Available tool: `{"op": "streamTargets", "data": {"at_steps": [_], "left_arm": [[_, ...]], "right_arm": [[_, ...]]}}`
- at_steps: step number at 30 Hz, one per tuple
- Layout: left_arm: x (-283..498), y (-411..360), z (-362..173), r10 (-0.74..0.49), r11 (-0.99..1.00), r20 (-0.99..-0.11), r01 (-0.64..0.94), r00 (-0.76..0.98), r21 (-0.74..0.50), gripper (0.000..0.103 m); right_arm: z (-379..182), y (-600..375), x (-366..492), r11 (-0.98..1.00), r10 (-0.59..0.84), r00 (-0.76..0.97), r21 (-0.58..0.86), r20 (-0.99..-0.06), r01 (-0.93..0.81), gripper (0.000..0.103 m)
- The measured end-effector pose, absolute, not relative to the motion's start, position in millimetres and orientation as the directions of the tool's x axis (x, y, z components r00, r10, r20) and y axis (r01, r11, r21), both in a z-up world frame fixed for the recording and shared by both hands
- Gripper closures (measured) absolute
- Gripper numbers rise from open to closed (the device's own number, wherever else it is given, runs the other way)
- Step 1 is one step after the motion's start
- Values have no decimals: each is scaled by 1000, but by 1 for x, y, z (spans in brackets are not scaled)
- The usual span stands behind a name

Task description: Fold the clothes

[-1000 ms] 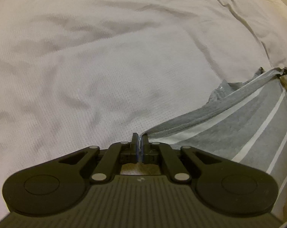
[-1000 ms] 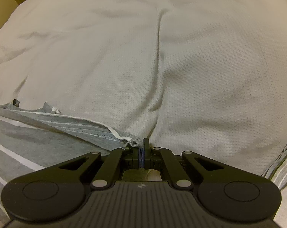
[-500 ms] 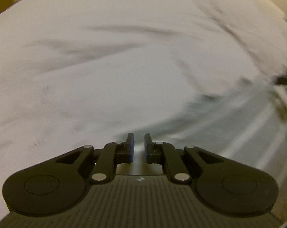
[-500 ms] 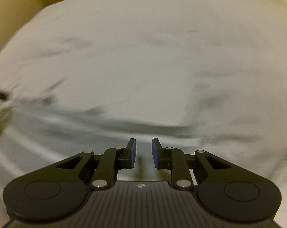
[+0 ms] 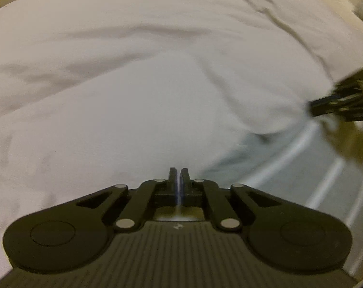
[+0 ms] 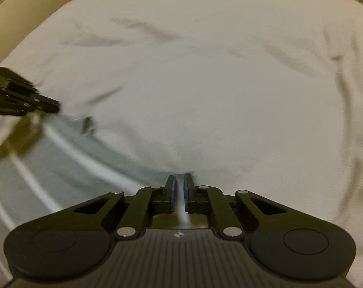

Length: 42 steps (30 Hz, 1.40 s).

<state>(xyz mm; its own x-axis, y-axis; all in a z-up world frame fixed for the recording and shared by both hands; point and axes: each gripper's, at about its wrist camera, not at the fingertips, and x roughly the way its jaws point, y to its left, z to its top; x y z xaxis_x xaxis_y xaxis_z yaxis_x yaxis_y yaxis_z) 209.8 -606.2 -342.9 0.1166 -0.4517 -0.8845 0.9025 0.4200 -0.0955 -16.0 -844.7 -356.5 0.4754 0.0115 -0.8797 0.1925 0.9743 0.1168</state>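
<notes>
A grey garment with thin white stripes (image 5: 289, 168) lies flat on the white bed sheet (image 5: 133, 96), at the lower right of the left wrist view and the lower left of the right wrist view (image 6: 49, 168). My left gripper (image 5: 178, 171) is shut with nothing in it, just left of the garment's edge. My right gripper (image 6: 179, 177) is nearly shut, a narrow slit between its pads, and holds nothing; it sits at the garment's right edge. Each gripper shows blurred in the other's view: the right one (image 5: 312, 108), the left one (image 6: 57, 105).
Wrinkled white bedding (image 6: 205, 84) fills the space ahead of both grippers. A beige wall (image 6: 37, 0) shows beyond the bed's far left corner. The frames are motion-blurred.
Both grippers let go of the garment's top edge, opened, lifted back and have closed again empty. The garment now lies on the bed.
</notes>
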Motion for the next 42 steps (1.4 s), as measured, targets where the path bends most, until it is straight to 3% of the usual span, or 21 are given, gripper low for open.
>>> {"op": "streamTargets", "data": {"at_steps": [2, 6, 9, 13, 16, 21, 24, 26, 28, 29, 33, 39, 40, 41, 42], "left_arm": [[218, -598, -338, -446, 461, -883, 883, 148, -85, 100], [211, -582, -315, -478, 452, -862, 889, 168, -77, 100], [185, -571, -305, -496, 408, -859, 908, 130, -98, 100], [151, -547, -320, -430, 357, -897, 932, 103, -65, 94], [148, -524, -337, -363, 378, -923, 925, 124, -24, 94], [154, -484, -321, -320, 425, -922, 903, 217, 65, 94], [100, -466, -315, -368, 226, -902, 963, 225, 148, 94], [63, -453, -310, -400, 88, -889, 975, 223, 205, 86], [27, -441, -305, -431, -50, -876, 964, 216, 263, 71], [9, -435, -303, -447, -118, -870, 949, 211, 291, 70], [-62, -412, -299, -500, -368, -844, 836, 192, 408, 66], [-96, -404, -372, -566, -496, -704, 504, 429, 707, 66], [-93, -404, -378, -566, -489, -686, 484, 457, 726, 68], [-89, -407, -379, -549, -477, -686, 495, 478, 727, 71], [-84, -410, -381, -531, -464, -685, 506, 499, 727, 88]], "right_arm": [[-351, -858, -28, 961, -54, 473, 82, -879, 263, 80], [-334, -878, -58, 920, -113, 488, 95, -865, 381, 79], [-321, -860, -89, 897, -75, 512, 166, -856, 409, 78], [-338, -821, -124, 904, 15, 453, 206, -892, 374, 78], [-359, -809, -157, 893, 18, 385, 188, -923, 409, 78], [-345, -786, -189, 890, -124, 317, 36, -940, 454, 75], [-320, -751, -206, 921, -162, 333, -21, -929, 390, 67], [-310, -717, -216, 951, -181, 345, -75, -921, 299, 57], [-309, -679, -228, 973, -209, 344, -161, -915, 164, 51], [-311, -659, -234, 974, -227, 341, -209, -912, 90, 48], [-336, -606, -252, 901, -355, 347, -416, -868, -119, 48], [-387, -597, -258, 656, -529, 435, -676, -729, -335, 50], [-393, -604, -259, 637, -540, 438, -689, -719, -347, 56], [-398, -613, -258, 627, -552, 430, -696, -714, -350, 68], [-402, -623, -257, 629, -561, 413, -694, -717, -351, 76]]}}
